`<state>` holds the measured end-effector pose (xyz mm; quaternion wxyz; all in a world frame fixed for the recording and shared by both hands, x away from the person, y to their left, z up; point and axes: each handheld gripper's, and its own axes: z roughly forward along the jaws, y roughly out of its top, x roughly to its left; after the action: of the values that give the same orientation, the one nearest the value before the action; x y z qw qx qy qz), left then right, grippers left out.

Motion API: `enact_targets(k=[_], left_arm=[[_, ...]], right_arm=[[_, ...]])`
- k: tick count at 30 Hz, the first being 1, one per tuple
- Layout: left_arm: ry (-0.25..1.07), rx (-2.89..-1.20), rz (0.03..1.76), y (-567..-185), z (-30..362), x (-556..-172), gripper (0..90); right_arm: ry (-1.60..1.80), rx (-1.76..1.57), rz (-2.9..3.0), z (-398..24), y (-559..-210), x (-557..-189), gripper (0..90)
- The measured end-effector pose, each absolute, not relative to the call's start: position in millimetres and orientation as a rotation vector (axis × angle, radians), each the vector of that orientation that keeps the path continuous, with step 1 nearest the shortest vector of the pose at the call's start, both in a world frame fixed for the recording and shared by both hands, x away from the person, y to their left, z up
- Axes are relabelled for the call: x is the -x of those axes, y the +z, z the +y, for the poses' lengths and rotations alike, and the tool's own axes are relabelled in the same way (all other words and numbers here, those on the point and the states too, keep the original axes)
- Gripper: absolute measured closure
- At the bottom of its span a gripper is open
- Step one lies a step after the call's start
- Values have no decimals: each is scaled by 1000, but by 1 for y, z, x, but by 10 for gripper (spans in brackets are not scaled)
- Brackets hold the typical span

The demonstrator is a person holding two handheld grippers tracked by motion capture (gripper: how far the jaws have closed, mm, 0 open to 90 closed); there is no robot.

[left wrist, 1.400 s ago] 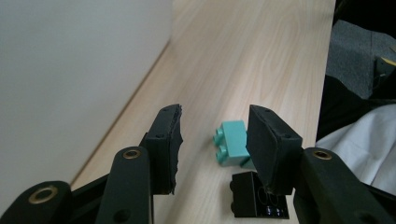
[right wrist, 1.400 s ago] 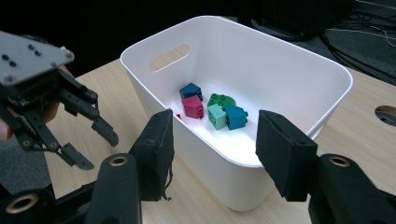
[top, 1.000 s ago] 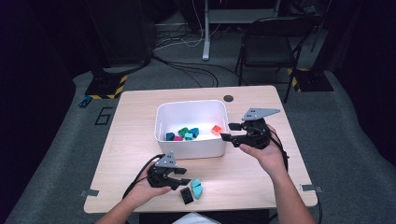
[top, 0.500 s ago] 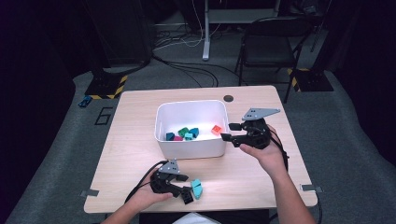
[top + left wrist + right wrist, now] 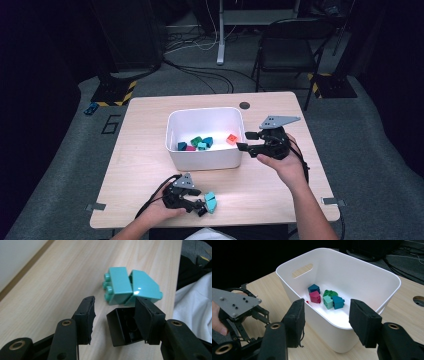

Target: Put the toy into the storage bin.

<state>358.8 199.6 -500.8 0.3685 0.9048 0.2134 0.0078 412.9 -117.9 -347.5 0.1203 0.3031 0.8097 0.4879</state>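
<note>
Teal blocks (image 5: 131,287), two sloped pieces lying side by side and touching, sit on the tabletop (image 5: 135,150) close to its near edge, just beyond the left gripper (image 5: 200,206). From the left gripper view their studs point to the left on one piece and to the right on the other, and the pair's long axis runs across the gripper's line rather than along it; how the undersides meet the wood is hard to make out. A black block (image 5: 123,327) lies between the left gripper's jaws, hollow side up, against the right-hand pad, while the other pad stands clear of it, so the jaws are parted and not pressing; they have just been closing a little. The block's far end is partly hidden behind that pad. From above, the gripper body covers the black piece, and the person's hand is cut off by the near edge of the picture. Farther on, near the middle of the tabletop, stands a white tub (image 5: 372,272) with a handle slot. In it lie a dark blue block (image 5: 313,288), a magenta one (image 5: 315,296), a green one (image 5: 329,293), a pale teal one (image 5: 328,302), another blue one (image 5: 338,302), and a red one (image 5: 231,139) seen from above. The right gripper (image 5: 242,141) hovers at the tub's right wall, jaws spread wide with nothing between them.
</note>
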Motion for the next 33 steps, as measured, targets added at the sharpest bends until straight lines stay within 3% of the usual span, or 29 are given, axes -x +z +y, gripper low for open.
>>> enact_targets(k=[21,33], left_arm=[[100,-2263,733,-507,218,-395,511],[92,-2212,775,-498,221,-395,479]], right_arm=[[1423,-889,2371,-117,-349,-414,460],[1423,-888,2370,-118,-349,-414,460]])
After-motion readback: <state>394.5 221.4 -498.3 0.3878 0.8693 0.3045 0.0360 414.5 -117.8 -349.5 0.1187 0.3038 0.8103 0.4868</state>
